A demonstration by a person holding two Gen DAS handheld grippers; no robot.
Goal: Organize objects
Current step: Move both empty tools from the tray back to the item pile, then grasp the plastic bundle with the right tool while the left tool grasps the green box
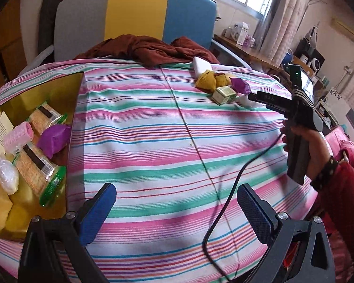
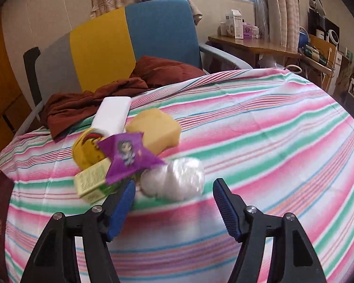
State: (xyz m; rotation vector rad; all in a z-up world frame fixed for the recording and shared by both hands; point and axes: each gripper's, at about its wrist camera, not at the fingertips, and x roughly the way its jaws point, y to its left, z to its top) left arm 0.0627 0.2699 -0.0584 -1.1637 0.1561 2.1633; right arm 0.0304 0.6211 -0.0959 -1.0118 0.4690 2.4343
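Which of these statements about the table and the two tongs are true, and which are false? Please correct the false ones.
1. The right tongs stand open and empty. True.
2. The golden box holds cracker packs. True.
3. A purple packet lies alone, far from other items. False: it lies in a pile, over a small green carton and beside a clear plastic bag.
4. The left tongs grip a pink hair roller. False: they are open and empty; the roller lies in the box.
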